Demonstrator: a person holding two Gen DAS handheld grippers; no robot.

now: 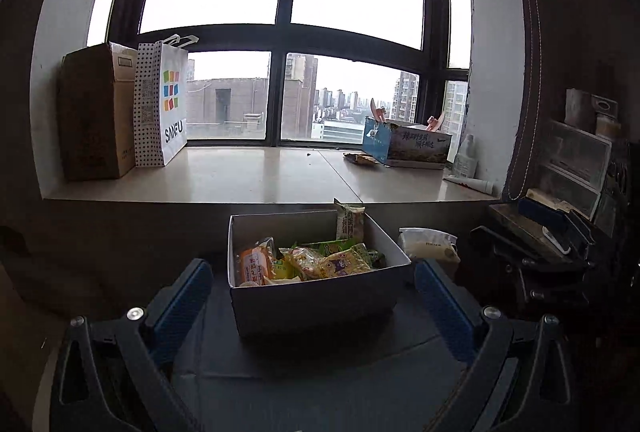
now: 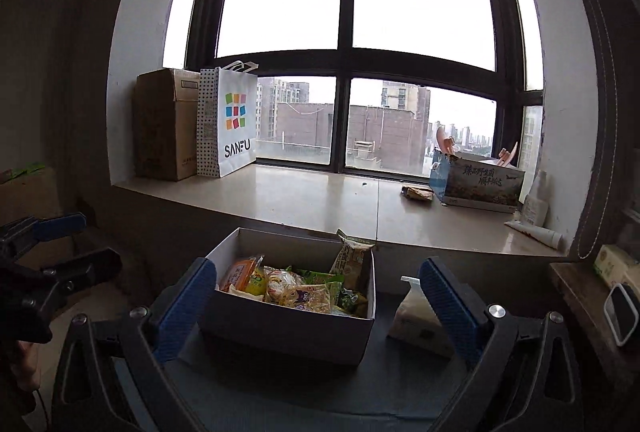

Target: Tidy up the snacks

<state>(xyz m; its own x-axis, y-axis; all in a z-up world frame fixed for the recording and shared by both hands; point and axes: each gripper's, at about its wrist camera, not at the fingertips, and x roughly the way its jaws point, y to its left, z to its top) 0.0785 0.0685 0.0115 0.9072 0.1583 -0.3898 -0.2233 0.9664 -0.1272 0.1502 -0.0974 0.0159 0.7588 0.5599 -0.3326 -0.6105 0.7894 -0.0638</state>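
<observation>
Both grippers, left [image 1: 314,284] and right [image 2: 318,282], hang spread wide and empty before a white box [image 1: 316,302] packed with snack packets [image 1: 316,262] on a dark mat [image 1: 320,372], below a windowsill [image 1: 260,176] holding a shopping bag [image 1: 162,104].

Big dark-framed window [image 1: 280,32] takes up most of the wall, flat grey daylight coming in, apartment towers outside. Wide pale sill [image 1: 256,176] under it, glossy enough to catch the light. White reveals [image 2: 560,112] either side, pretty scuffed. Everything nearer the camera sits in shadow.
</observation>
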